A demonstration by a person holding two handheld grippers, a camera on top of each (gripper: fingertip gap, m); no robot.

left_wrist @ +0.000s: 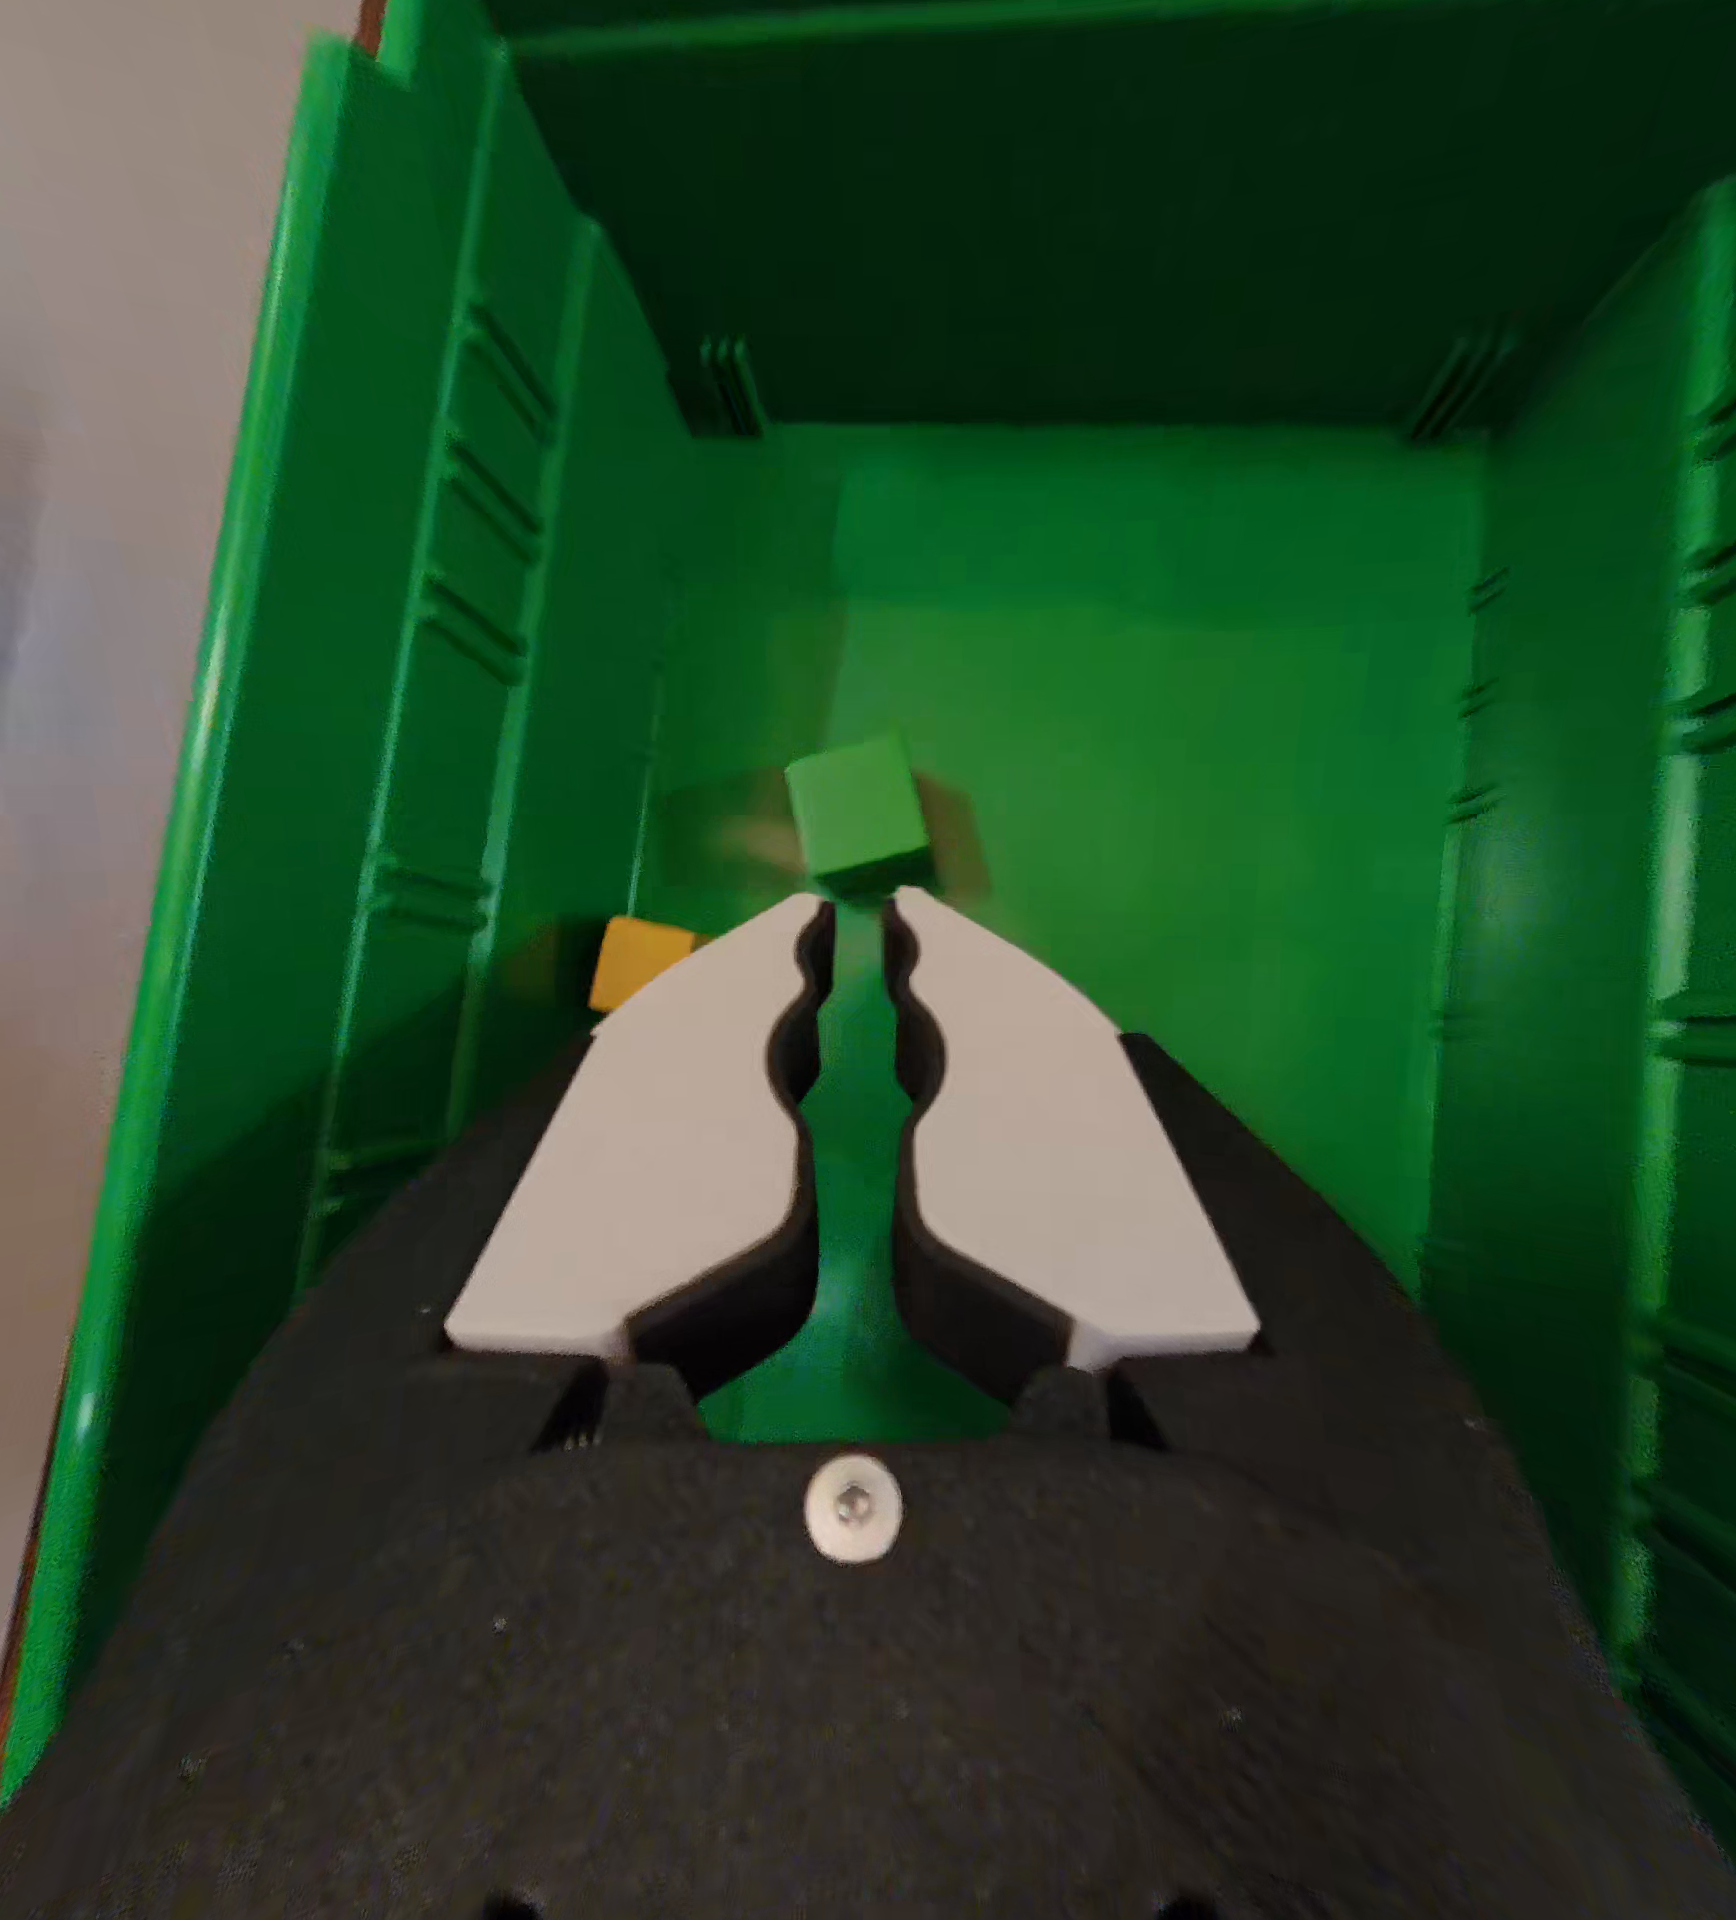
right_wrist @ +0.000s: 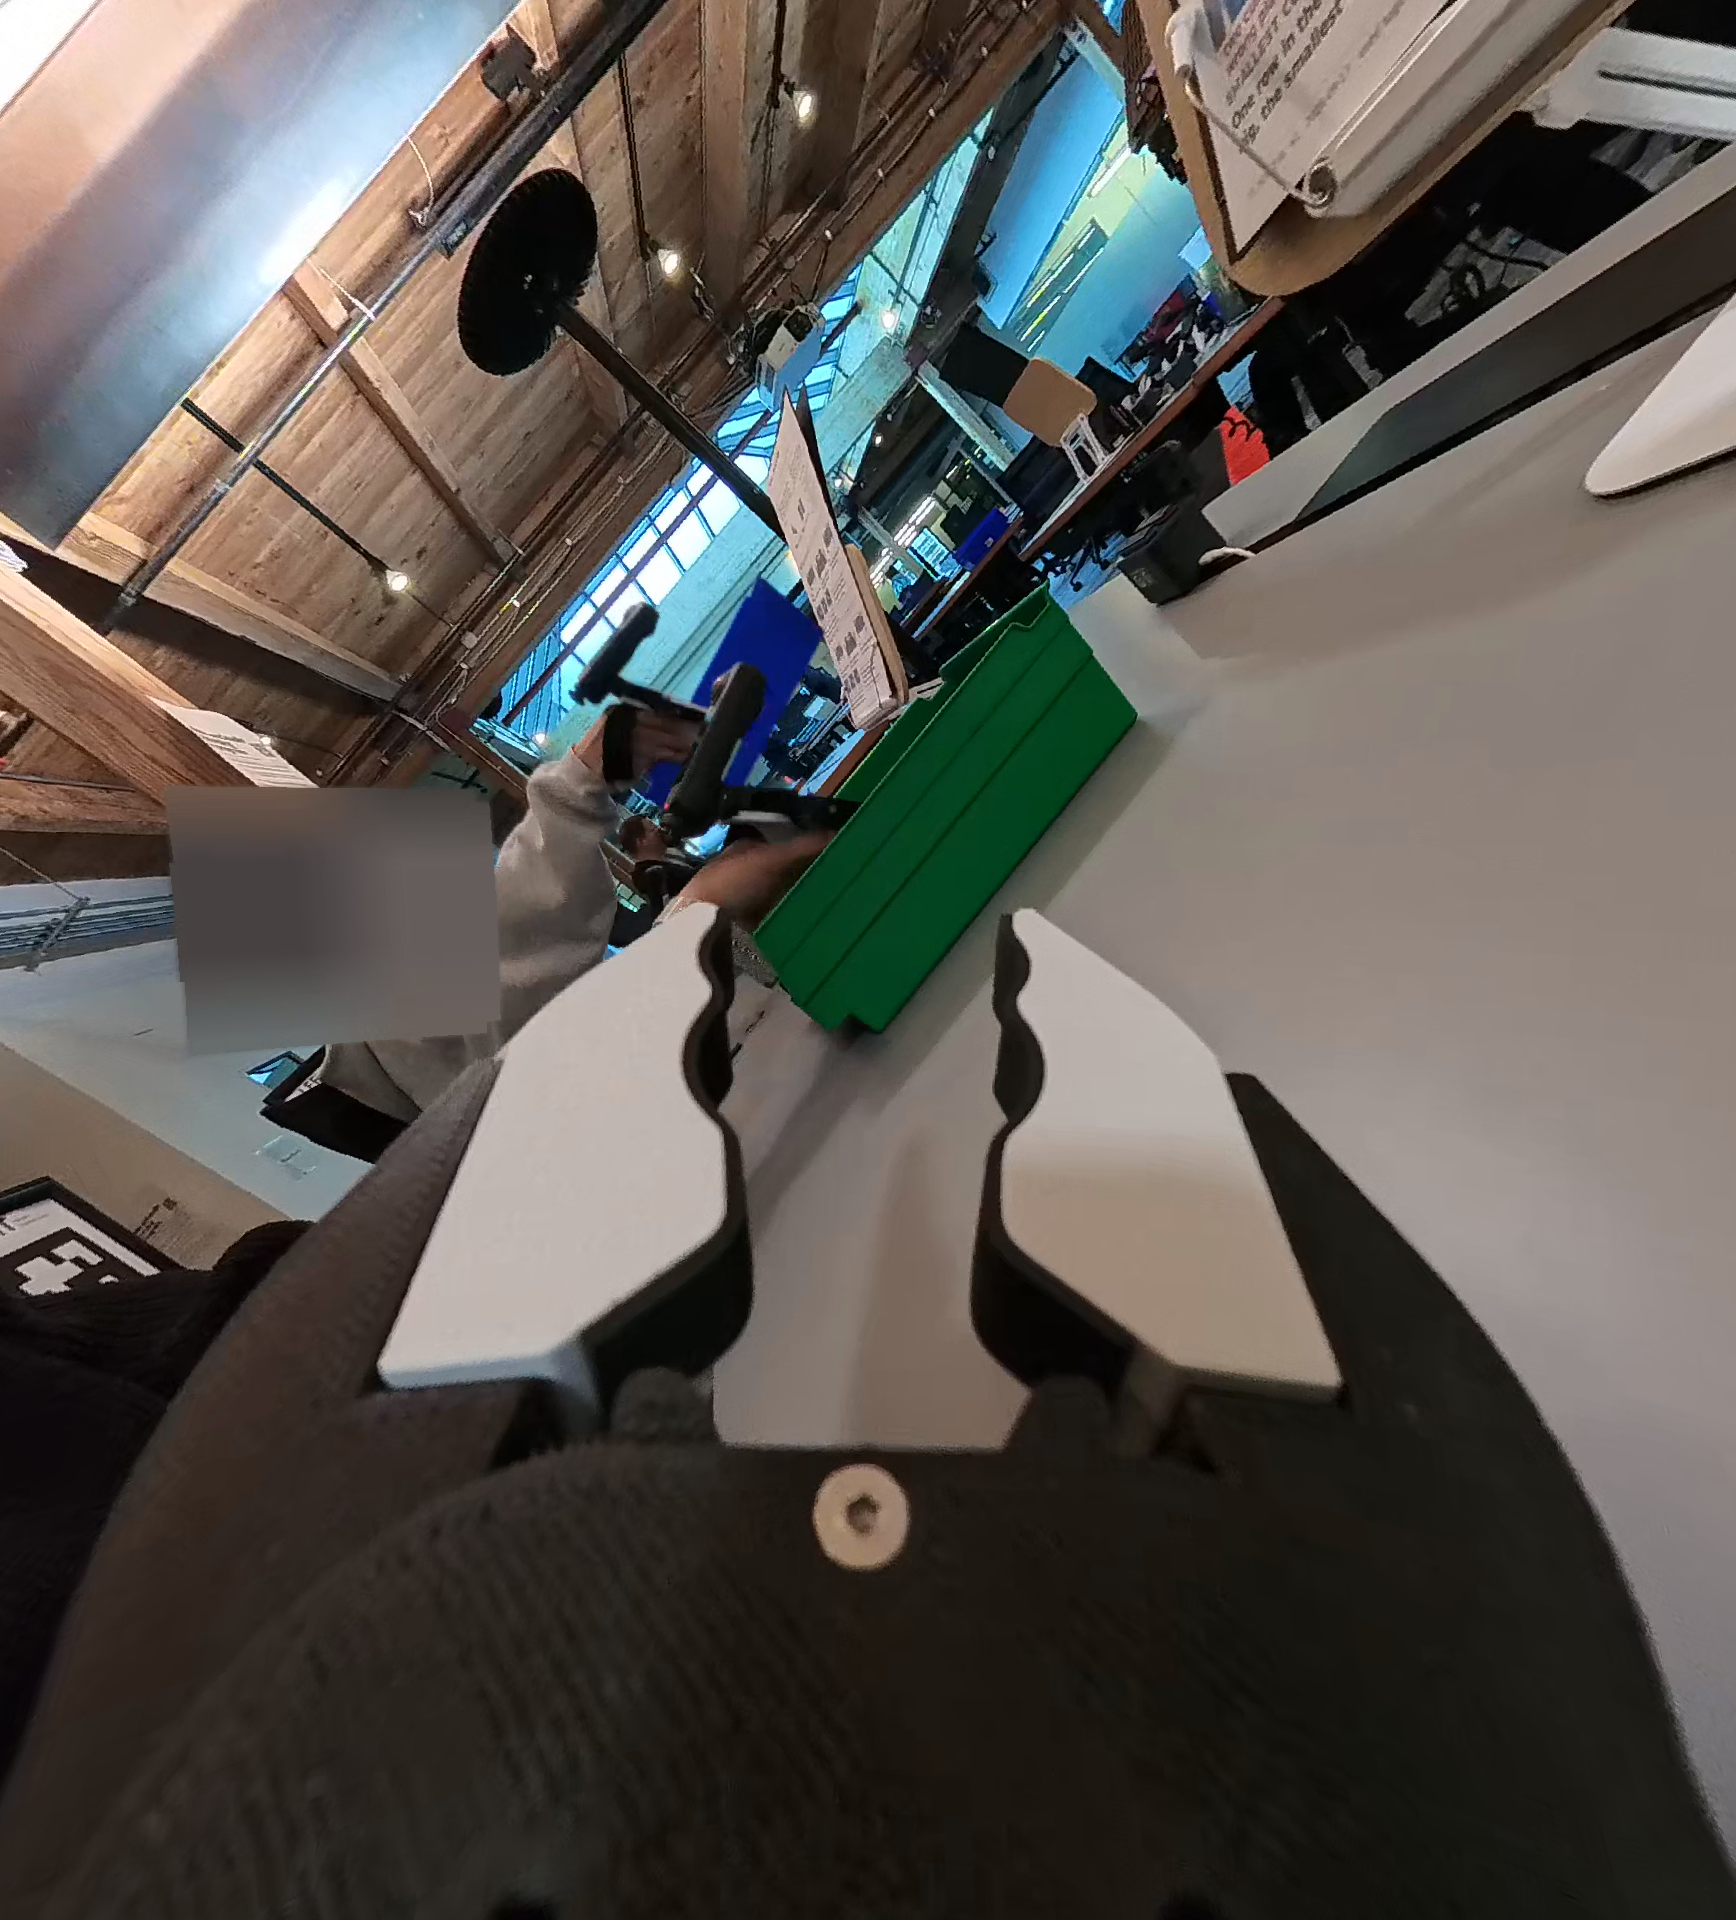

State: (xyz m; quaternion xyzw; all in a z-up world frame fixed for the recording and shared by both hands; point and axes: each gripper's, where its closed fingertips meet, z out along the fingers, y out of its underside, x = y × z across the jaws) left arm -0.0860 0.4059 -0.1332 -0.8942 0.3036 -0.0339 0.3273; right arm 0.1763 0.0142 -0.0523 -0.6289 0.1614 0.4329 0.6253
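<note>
My left gripper (left_wrist: pixel 862 902) is down inside a green plastic bin (left_wrist: pixel 407 727). Its fingertips (left_wrist: pixel 905 909) are nearly together and pinch the near lower edge of a small green cube (left_wrist: pixel 853 805), which sticks out beyond them above the bin floor. A yellow cube (left_wrist: pixel 635 961) lies on the bin floor at the left, partly hidden by the left finger. A blurred brownish thing shows just behind the green cube. My right gripper (right_wrist: pixel 859 935) is open and empty, low over the grey table (right_wrist: pixel 1415 935), and points toward the same bin (right_wrist: pixel 947 831).
In the right wrist view a person's grey sleeve (right_wrist: pixel 552 883) and hand hold the other gripper's black handle (right_wrist: pixel 713 748) at the bin's near end. A white slab (right_wrist: pixel 1726 395) and a black box (right_wrist: pixel 1170 561) lie farther off on the table.
</note>
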